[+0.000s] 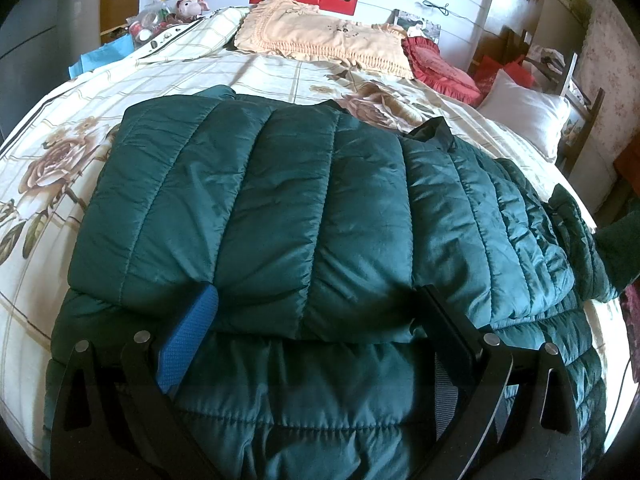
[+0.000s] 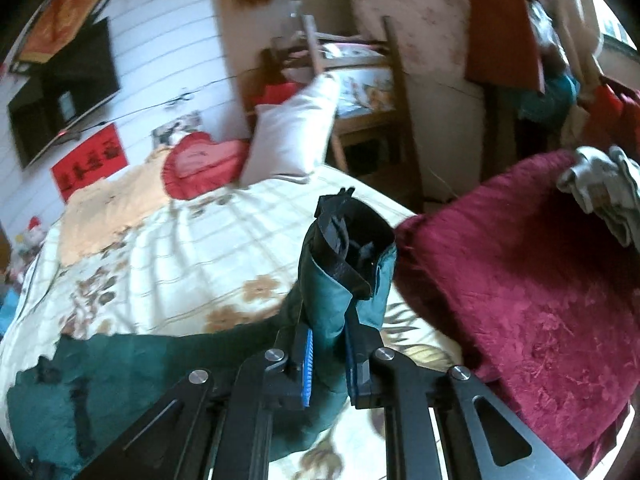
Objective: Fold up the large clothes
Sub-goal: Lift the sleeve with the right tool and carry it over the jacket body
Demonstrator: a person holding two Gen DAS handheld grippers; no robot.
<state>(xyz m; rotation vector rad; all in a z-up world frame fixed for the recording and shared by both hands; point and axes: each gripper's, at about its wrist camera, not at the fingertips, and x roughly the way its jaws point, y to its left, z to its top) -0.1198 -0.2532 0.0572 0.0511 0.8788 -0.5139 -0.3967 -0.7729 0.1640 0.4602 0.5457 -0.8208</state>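
Note:
A dark green quilted puffer jacket (image 1: 304, 208) lies partly folded on the flowered bed sheet (image 1: 72, 128). My left gripper (image 1: 316, 304) is open, its fingers spread wide and resting on the jacket's near fold; the blue pad (image 1: 192, 332) of its left finger shows. My right gripper (image 2: 328, 344) is shut on the jacket's sleeve (image 2: 340, 280) and holds it raised above the bed, the black-lined cuff (image 2: 352, 236) pointing up. The rest of the jacket (image 2: 104, 376) lies at the lower left of the right wrist view.
A peach fringed pillow (image 1: 320, 36), a red heart cushion (image 1: 436, 68) and a white pillow (image 1: 520, 112) lie at the bed's head. A maroon blanket (image 2: 532, 304) with grey socks (image 2: 600, 188) is on the right. A wooden chair (image 2: 360, 92) stands beyond the bed.

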